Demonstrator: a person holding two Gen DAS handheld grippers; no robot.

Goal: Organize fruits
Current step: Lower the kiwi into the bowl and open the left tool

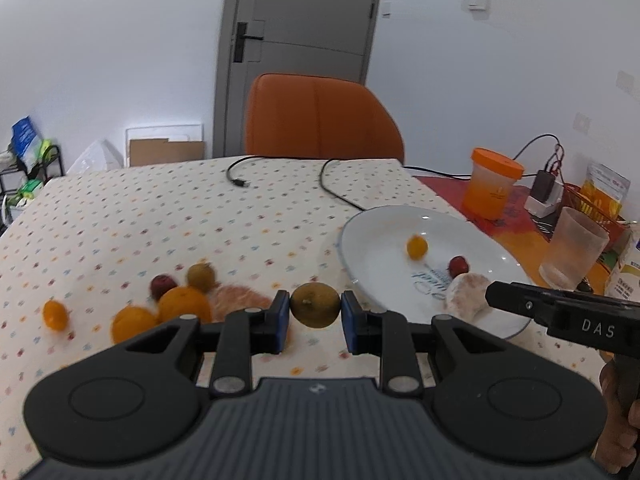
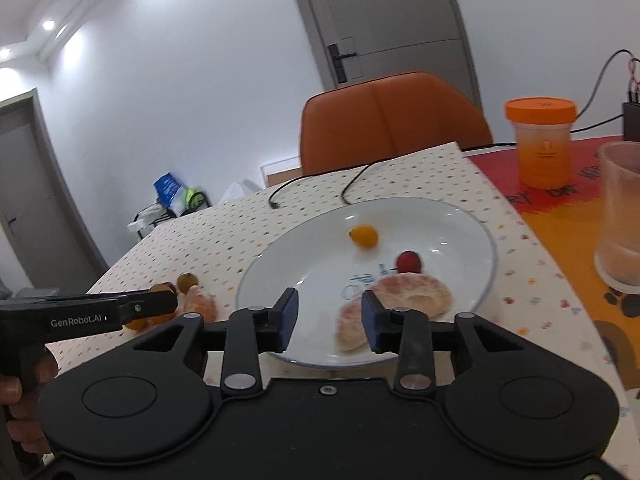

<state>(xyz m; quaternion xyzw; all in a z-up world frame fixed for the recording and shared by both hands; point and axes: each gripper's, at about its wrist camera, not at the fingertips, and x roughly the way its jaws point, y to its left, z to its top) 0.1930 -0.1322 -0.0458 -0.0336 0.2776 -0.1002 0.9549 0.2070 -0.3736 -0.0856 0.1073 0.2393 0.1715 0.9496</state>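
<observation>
My left gripper [image 1: 315,312] is shut on a brownish-green round fruit [image 1: 315,310] and holds it above the dotted tablecloth, just left of the white plate [image 1: 372,240]. The plate holds a small orange kumquat [image 1: 417,247], a small red fruit [image 1: 458,266] and peeled pomelo pieces [image 1: 466,294]. On the cloth to the left lie two oranges [image 1: 184,304], another brown fruit [image 1: 201,276], a red fruit [image 1: 162,285], a kumquat [image 1: 55,315] and a pomelo piece [image 1: 240,298]. My right gripper [image 2: 329,320] is open and empty over the plate's [image 2: 312,264] near edge, beside the pomelo pieces [image 2: 412,294].
An orange-lidded jar [image 2: 542,148] and a frosted plastic cup [image 2: 622,216] stand right of the plate on a red and orange mat. Black cables [image 1: 332,184] lie on the far side of the table. An orange chair [image 1: 320,120] stands behind the table.
</observation>
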